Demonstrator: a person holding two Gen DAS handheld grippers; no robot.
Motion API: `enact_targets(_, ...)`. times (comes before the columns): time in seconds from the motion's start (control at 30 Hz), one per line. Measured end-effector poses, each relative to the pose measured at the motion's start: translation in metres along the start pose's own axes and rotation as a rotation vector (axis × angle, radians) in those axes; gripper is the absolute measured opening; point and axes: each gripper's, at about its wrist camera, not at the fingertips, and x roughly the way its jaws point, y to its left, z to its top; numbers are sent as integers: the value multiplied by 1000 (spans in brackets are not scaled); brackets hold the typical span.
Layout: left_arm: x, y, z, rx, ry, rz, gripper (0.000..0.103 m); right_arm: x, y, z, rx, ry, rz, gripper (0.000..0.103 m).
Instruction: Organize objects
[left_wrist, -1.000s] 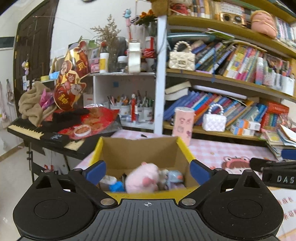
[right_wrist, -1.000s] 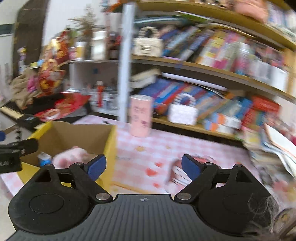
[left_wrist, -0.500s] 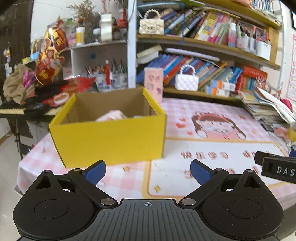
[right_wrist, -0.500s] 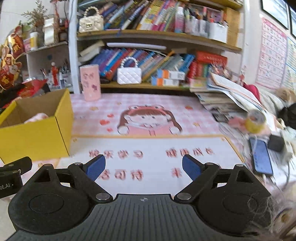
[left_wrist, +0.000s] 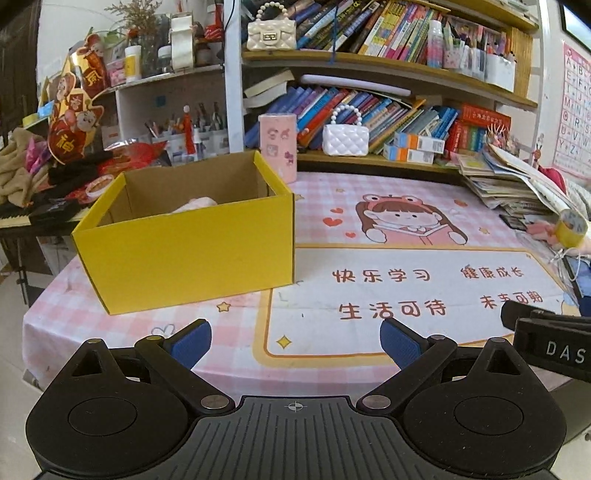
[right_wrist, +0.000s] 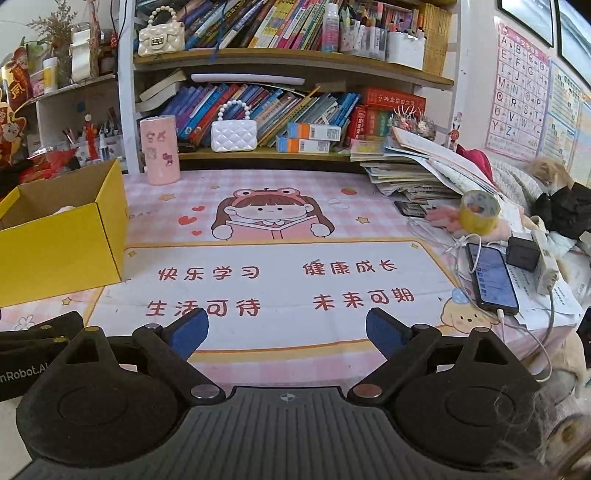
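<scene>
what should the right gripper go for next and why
Probably reach the right gripper forward and right toward the yellow tape roll, which sits loose by the book pile. Both grippers are open and empty, the left gripper included, and the yellow box already holds a pink toy, so the mat in front looks sorted.

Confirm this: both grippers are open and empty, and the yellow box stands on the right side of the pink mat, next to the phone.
Wrong side. The yellow box stands on the left of the pink mat, far from the phone, as the right wrist view shows. The left gripper and right gripper are indeed open and empty.
</scene>
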Motion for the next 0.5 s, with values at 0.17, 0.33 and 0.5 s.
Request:
enact_targets(0.17, 0, -1, -1, 2, 7, 8, 99, 0, 1, -2, 3, 23, -5, 92)
enact_targets(0.33, 1, -5, -1, 14, 12, 13, 100, -1, 0, -3, 1, 23, -9, 92)
enact_targets(0.5, 2, -9, -1, 16, 22, 11, 101, -1, 1, -3, 1, 23, -9, 99)
